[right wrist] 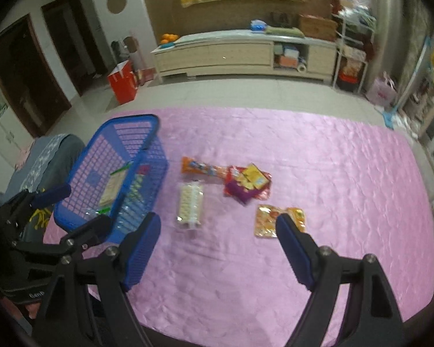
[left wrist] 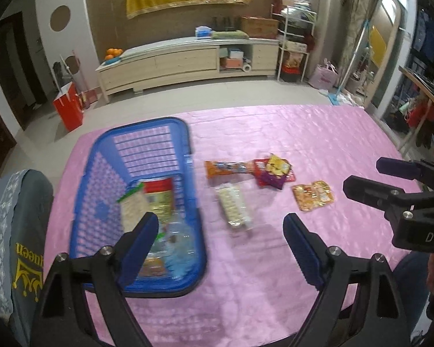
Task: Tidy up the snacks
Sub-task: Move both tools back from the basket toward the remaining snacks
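The left gripper [left wrist: 220,248] hangs over the near edge of the pink tablecloth [left wrist: 318,133] with its jaws spread wide and nothing between them. The right gripper [right wrist: 217,248] is likewise released and empty, and it shows at the right edge of the left wrist view, off to that side of the loose snacks.

The blue basket [left wrist: 101,150] sits on the left part of the cloth and already holds a few packets. Still outside it lie a clear pack of white candies [left wrist: 234,205], an orange packet [left wrist: 225,169], a small heap of red, purple and yellow packets [left wrist: 273,173], and a flat orange-gold pouch [left wrist: 312,195].

The clear pack is the piece nearest the basket, just right of its wall. In the left wrist view it lies straight ahead, between the two fingers' lines, with its long axis running away from the gripper, slightly tilted. The jaws therefore seem set to close across its narrow width, and the left hand looks the better placed for it. The pouch lies just beyond the right gripper's right finger [right wrist: 292,240], so that hand is nearer to it.
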Demonstrator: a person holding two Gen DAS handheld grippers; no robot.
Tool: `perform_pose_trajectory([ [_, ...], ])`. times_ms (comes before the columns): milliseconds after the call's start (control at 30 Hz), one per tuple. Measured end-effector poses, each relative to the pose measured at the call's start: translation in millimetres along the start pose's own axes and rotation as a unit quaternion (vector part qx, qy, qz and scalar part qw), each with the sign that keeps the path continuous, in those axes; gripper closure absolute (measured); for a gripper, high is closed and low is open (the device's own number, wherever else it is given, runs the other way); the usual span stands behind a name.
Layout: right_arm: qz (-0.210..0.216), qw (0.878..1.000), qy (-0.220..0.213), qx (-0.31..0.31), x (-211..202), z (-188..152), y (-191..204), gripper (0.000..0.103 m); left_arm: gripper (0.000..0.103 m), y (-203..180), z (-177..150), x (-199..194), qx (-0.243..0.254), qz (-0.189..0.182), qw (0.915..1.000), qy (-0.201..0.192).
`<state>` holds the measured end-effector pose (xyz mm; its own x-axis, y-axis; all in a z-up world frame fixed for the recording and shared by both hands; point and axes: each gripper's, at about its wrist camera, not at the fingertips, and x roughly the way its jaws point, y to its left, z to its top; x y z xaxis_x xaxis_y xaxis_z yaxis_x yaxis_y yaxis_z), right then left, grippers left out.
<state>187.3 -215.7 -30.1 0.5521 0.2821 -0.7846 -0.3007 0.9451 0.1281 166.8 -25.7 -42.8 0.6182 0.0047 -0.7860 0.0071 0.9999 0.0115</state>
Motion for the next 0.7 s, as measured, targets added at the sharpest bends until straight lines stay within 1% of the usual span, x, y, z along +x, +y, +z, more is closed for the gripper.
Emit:
perform_pose_trajectory([
  [67, -0.009, 1.0, 0.0, 0.007, 0.8, -2.0, -13.5, 0.018, 0.017, -17.4, 2.1, 7.0, 0.005, -0.007, 1.0, 0.003],
  [167, -0.025, 1.0, 0.004, 0.015, 4.9, -5.4, -31.0, 0.018, 0.017, -39.1, 3.3, 18.8, 0.019, -0.003, 0.9998, 0.01],
  [267, -0.04, 0.999, 0.006, 0.018, 10.1, -11.1, -45.2, 0.018, 0.017, -53.1, 3.4, 32.0, 0.025, -0.004, 0.9996, 0.014],
  [333, -0.045, 0.999, 0.01, 0.02, 15.9, -14.0, -53.6, 0.018, 0.017, -61.3, 2.6, 44.6, 0.02, -0.005, 0.9995, 0.025],
  [400, -0.049, 0.998, 0.015, 0.023, 23.1, -16.8, -63.0, 0.018, 0.017, -66.8, 2.0, 54.4, 0.019, -0.005, 0.9993, 0.031],
  [533, -0.054, 0.998, 0.021, 0.03, 38.3, -22.8, -78.0, 0.018, 0.017, -71.1, -3.2, 72.0, 0.006, 0.011, 0.9993, 0.036],
  [700, -0.065, 0.997, 0.03, 0.026, 61.3, -31.4, -87.1, 0.018, 0.017, -72.9, -10.3, 99.8, -0.014, 0.014, 0.9985, 0.051],
])
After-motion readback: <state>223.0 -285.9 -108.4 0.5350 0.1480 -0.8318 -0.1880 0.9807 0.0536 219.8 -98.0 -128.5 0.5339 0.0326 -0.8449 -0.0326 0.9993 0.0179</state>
